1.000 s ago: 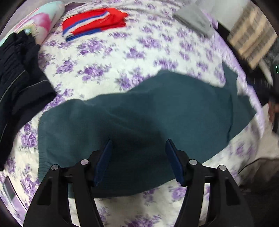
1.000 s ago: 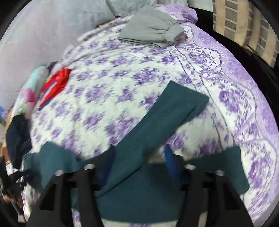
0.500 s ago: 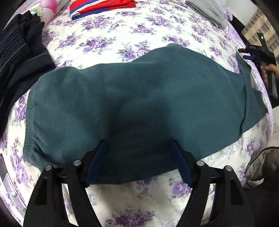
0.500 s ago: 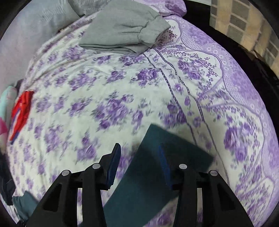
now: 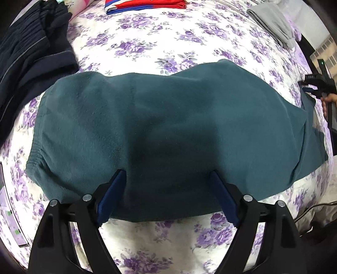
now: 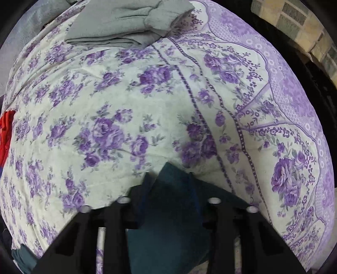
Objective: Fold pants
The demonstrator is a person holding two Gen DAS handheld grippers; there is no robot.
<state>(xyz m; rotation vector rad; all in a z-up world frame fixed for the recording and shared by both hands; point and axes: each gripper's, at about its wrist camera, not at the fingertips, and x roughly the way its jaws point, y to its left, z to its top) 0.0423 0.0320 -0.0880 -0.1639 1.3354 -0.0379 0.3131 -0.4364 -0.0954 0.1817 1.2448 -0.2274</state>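
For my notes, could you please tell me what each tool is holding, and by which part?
Left tool: nothing, opening. Right tool: closing around the teal fleece pants at a leg-end corner.

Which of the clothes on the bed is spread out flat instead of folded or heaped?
The teal pants, spread wide across the floral bedspread. The grey garment and red one are folded; the dark clothes are heaped.

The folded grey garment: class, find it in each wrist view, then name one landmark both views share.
Left wrist view: the folded grey garment lies at the top right, near the bed's far edge.
Right wrist view: it fills the top centre, cuff pointing right.
Shared landmark: the teal pants, spread across the left view; only a corner shows between the right hand-held gripper's closing jaws.
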